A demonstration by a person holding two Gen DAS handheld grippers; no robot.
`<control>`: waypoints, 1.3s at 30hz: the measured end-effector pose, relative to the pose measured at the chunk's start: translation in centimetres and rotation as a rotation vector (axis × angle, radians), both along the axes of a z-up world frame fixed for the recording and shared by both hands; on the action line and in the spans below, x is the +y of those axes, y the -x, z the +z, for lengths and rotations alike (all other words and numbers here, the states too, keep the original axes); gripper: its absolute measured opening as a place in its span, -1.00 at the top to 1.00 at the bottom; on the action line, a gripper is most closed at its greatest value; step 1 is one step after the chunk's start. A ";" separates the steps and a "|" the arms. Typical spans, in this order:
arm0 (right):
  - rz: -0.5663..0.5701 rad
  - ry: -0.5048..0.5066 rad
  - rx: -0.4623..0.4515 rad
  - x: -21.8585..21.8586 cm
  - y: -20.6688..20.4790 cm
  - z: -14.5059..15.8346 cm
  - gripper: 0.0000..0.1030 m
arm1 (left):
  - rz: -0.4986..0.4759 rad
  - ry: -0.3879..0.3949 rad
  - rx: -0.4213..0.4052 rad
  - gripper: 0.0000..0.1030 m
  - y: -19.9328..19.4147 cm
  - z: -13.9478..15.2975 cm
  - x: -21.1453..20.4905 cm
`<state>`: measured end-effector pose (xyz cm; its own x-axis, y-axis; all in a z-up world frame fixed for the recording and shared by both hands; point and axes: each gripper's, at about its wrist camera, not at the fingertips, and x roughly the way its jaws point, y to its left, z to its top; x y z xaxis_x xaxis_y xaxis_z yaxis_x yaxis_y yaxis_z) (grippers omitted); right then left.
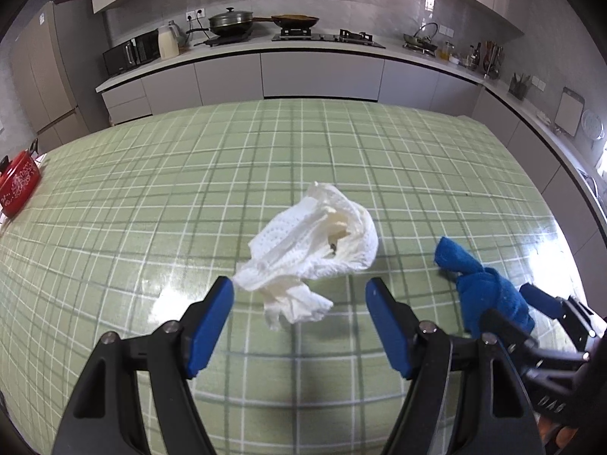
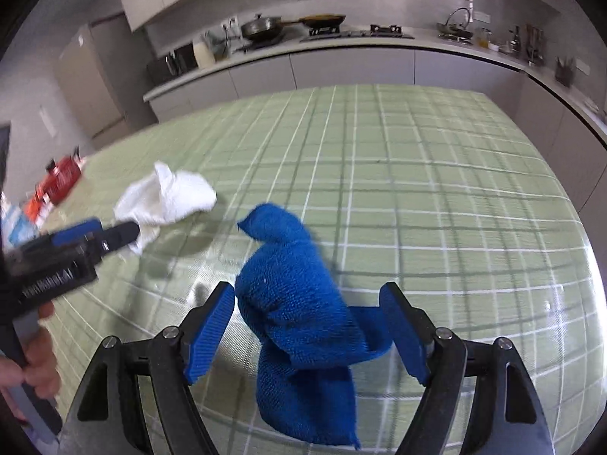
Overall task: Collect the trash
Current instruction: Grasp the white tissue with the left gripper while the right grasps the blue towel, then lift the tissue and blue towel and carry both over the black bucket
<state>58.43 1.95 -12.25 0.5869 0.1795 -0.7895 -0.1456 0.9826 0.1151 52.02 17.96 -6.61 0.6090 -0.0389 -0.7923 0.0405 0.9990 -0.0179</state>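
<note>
The crumpled paper towel (image 1: 309, 250) lies on the table (image 1: 189, 189), near its middle. To the right of the paper towel, a short way apart, lies the bunched cloth (image 2: 299, 295), also on the table. Far to the left of the paper towel, at the table's edge, stands a pot (image 1: 17, 185). Behind the paper towel, beyond the table's far edge, runs the kitchen counter (image 1: 322, 51) (a lidded pan (image 1: 230, 22) and a stove (image 1: 326, 36) sit on it). The left gripper (image 1: 299, 292) stands just before the paper towel, one finger at each side of its near end; the right gripper (image 2: 307, 295) straddles the cloth
</note>
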 end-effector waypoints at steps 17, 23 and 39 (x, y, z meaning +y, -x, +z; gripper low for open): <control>-0.024 -0.003 0.023 0.3 -1.7 -1.2 0.02 | -0.036 0.075 0.077 0.27 -2.8 -3.6 0.4; -0.039 -0.026 0.021 -0.3 -1.2 -0.9 0.08 | -0.035 0.108 0.081 0.57 -1.1 -3.1 1.0; -0.066 -0.068 0.015 -3.0 2.0 -0.5 -0.26 | -0.035 0.094 0.088 -0.36 7.7 -2.0 1.3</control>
<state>56.45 -1.05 -12.77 0.5873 0.1945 -0.7857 -0.0787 0.9798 0.1837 44.33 19.23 -8.60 0.5340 -0.1358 -0.8345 0.0697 0.9907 -0.1166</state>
